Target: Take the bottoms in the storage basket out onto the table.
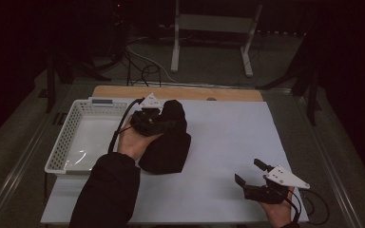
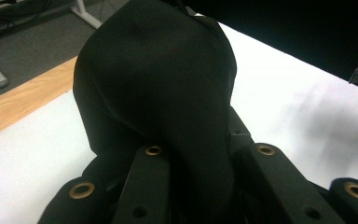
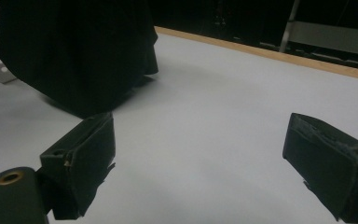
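A black cloth (image 1: 168, 137) hangs bunched over the white table cover (image 1: 228, 137), its lower end resting on the cover. My left gripper (image 1: 168, 124) is shut on its upper part, just right of the basket. In the left gripper view the cloth (image 2: 156, 88) bulges up from between the two jaws and hides their tips. My right gripper (image 1: 251, 172) rests low at the front right, open, with nothing between its fingers (image 3: 81, 163). In the right gripper view the cloth (image 3: 74, 51) hangs at the far left.
A white perforated basket (image 1: 69, 137) stands at the table's left, holding something clear and shiny. A wooden strip (image 1: 180, 92) runs along the far edge. Beyond it are cables and a white metal frame (image 1: 214, 28) on the floor.
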